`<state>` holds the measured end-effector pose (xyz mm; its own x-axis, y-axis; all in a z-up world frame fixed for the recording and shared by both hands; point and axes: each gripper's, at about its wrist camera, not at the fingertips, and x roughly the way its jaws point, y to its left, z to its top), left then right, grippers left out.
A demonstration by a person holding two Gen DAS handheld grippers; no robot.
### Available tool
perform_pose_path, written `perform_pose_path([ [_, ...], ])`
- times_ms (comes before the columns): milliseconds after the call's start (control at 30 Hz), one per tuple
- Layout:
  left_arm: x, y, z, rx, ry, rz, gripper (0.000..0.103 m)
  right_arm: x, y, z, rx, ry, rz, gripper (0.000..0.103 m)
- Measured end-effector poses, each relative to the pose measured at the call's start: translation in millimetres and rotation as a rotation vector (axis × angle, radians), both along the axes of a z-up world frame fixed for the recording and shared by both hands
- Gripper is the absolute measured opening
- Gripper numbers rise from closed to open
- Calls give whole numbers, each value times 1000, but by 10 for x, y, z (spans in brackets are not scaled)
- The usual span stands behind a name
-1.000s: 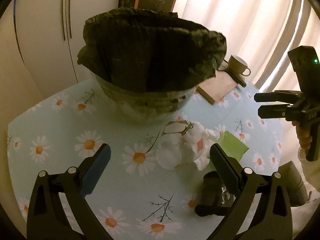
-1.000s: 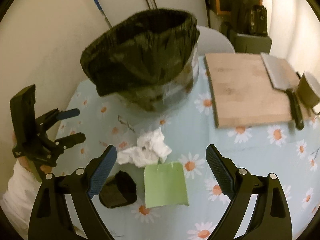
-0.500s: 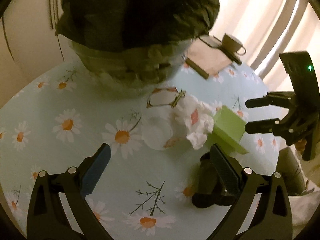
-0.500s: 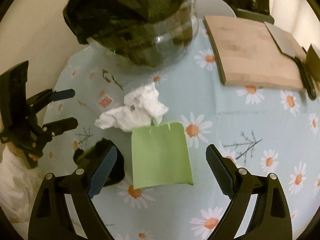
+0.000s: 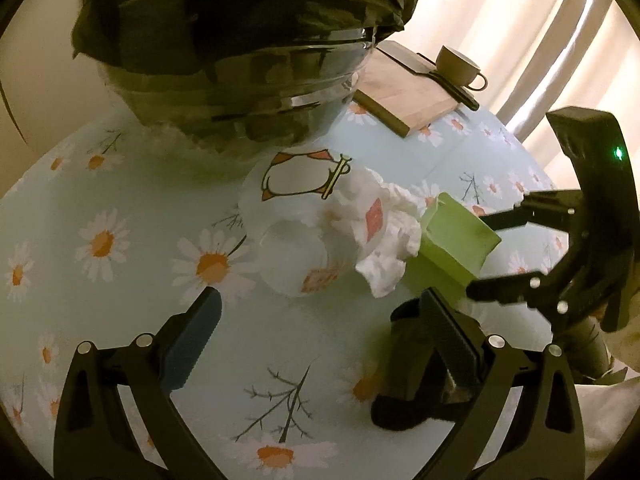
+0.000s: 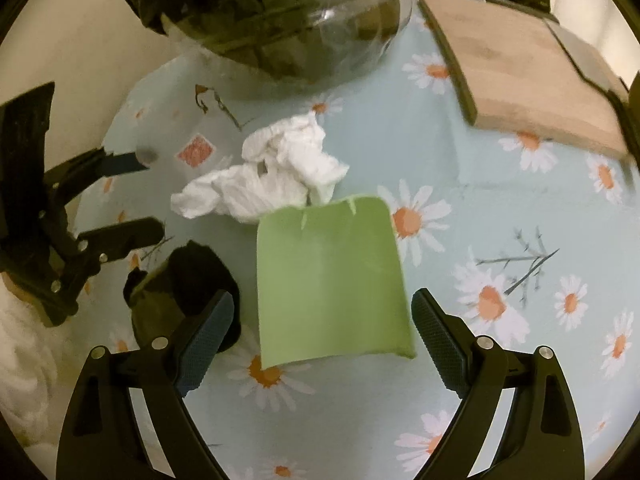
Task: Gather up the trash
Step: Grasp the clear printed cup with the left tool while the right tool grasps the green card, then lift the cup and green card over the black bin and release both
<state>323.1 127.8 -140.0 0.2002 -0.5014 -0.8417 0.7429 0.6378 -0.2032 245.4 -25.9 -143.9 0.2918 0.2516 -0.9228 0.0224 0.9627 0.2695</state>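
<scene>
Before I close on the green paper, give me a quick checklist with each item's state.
1. Right hand-held gripper open, nothing held: ok; its jaws have just been closing.
2. Green paper lies between its fingers: ok.
3. Pads touching the paper: not ok, gaps on both sides.
4. Crumpled tissue clear of the jaws: ok.
5. Left hand-held gripper open, empty: ok.
6. Bag-lined bin mouth open: cannot tell.

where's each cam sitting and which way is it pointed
Left wrist: sits on the left gripper, angled down at the table past a clear cup; its own open fingers show, and the right gripper at right.
Right wrist: sits on the right gripper, steeply down over the green paper; its open fingers show.
Shared: green paper, crumpled tissue, lined bin, cutting board.
</scene>
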Motion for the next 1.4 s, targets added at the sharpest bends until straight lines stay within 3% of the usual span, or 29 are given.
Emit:
perform_pose_path([
  [33,9,-31,-1,2,-7,-2,97,-4,0,-16,4,4,1,69],
  [100,38,-85,1,4,-3,6,97,2,-19,-66,26,19,6,64],
  [467,190,-230,53,-55,12,34,97,-142,-146,66,43,7,-3,64],
  [600,245,-248,-4,-36,17,66,97,-184,-203,117,47,0,-14,64],
  [767,252,-244,-55,-5,1,57,80,-246,-282,170,70,-11,-51,64],
  [833,265,-232,-84,5,14,61,67,-264,-306,186,65,-11,-52,64],
  [1100,264,7,-32,7,19,96,64,-235,-347,245,46,-24,-50,64],
  [1400,208,433,57,46,-17,162,64,-178,-413,452,92,-77,-78,64],
])
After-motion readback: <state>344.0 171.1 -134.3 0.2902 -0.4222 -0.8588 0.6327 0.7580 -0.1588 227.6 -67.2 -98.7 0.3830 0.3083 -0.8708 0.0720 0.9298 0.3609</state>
